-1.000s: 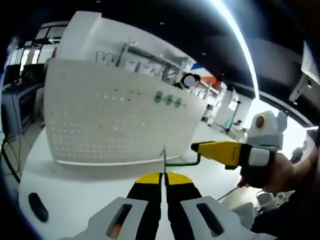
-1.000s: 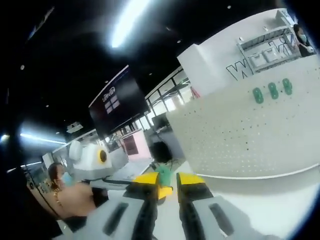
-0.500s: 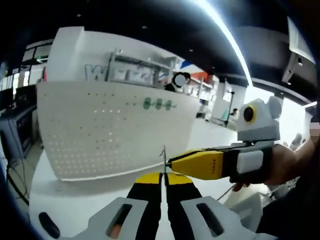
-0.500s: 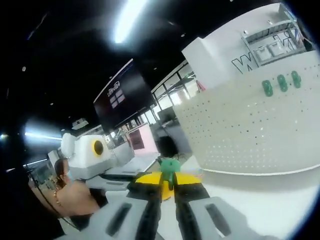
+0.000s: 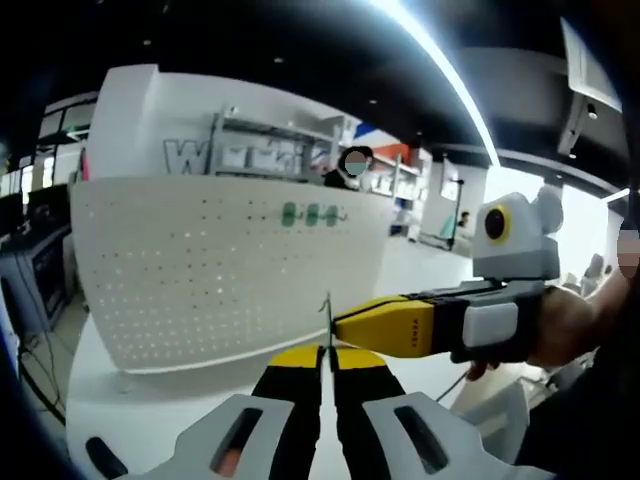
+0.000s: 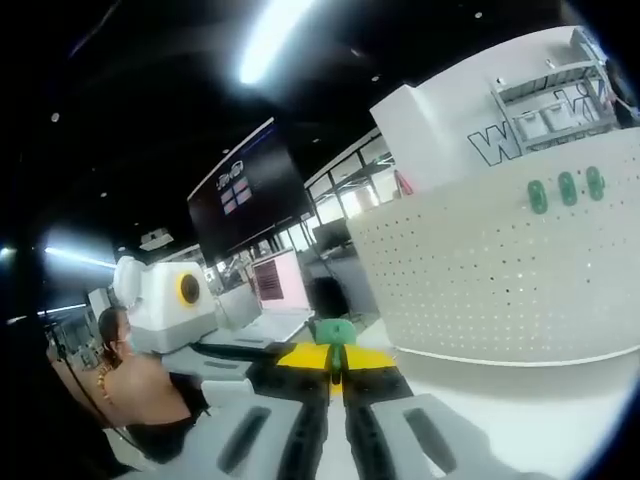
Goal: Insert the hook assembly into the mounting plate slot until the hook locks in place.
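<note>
The left gripper (image 5: 327, 362) pinches the hook's thin wire (image 5: 327, 318); the right gripper (image 6: 334, 362) clamps its green end (image 6: 335, 332), mostly hidden. The pegboard (image 5: 220, 270) stands apart, seemingly untouched.

Pegboard (image 5: 225, 275) stands upright on table (image 5: 150, 400), far side, w/ three pegs (image 5: 313, 214) in a row near its top edge. Left gripper (image 5: 327, 355) sits near, in front of board, thin wire part (image 5: 326, 320) between its tips. Right gripper (image 5: 345, 327) comes in from right, tip touching that wire. Person (image 5: 350, 165) stands behind board.
</note>
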Demonstrator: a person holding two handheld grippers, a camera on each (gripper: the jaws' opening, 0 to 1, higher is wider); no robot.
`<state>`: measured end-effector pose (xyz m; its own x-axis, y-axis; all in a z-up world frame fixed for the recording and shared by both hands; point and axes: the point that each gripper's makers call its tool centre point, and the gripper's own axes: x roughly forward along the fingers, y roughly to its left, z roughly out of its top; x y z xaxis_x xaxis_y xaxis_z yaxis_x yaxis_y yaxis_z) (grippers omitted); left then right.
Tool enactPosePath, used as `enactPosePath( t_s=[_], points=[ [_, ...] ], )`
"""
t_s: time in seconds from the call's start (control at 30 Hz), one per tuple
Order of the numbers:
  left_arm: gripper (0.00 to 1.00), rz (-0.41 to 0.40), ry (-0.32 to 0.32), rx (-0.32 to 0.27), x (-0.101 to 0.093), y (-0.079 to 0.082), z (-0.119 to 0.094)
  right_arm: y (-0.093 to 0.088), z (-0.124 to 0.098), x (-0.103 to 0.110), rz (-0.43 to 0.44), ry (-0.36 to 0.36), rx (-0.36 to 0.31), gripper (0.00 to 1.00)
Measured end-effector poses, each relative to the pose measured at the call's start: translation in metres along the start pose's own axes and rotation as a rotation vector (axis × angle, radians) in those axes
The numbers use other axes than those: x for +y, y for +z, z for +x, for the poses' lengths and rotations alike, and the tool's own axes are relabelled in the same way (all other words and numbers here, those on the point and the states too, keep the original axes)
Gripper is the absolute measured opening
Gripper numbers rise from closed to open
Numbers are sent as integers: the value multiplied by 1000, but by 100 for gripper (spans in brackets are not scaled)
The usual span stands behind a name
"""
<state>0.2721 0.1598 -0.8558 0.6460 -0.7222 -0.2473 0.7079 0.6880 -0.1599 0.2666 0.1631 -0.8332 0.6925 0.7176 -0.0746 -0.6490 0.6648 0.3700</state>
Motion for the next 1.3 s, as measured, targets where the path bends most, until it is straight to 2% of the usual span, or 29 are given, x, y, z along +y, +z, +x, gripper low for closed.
enactPosePath(
  t_s=[0.07,0.2,0.27,0.3,0.4,0.5,0.6,0.77,0.9,1.17,1.3],
  points=[
    [4,-38,-4,-16,1,1,-1,0,1,0,14,5,-2,1],
    [8,-43,-3,-24,1,-1,-2,0,1,0,3,5,2,1],
    [16,-35,6,-10,3,-5,-1,-2,2,-1,3,5,8,1],
    [22,-41,28,-4,8,-9,-1,-4,2,-3,-11,2,16,1],
    [33,-69,36,5,12,-14,-1,-9,2,-5,-5,2,30,1],
    [38,-63,36,10,12,-16,-1,-9,1,-5,-11,-2,31,1],
    [51,-63,51,21,16,-19,-1,-8,0,-9,-17,-3,34,1],
    [65,-56,28,12,15,-20,-4,-8,-3,-19,-18,-21,37,1],
    [81,-54,24,14,16,-20,-6,-4,-5,-25,-27,-28,40,1],
    [93,-40,-2,5,5,-17,-9,-8,-10,-39,-4,-51,45,1],
    [93,-43,2,3,3,-16,-9,-8,-11,-41,-9,-57,45,1]
  ],
)
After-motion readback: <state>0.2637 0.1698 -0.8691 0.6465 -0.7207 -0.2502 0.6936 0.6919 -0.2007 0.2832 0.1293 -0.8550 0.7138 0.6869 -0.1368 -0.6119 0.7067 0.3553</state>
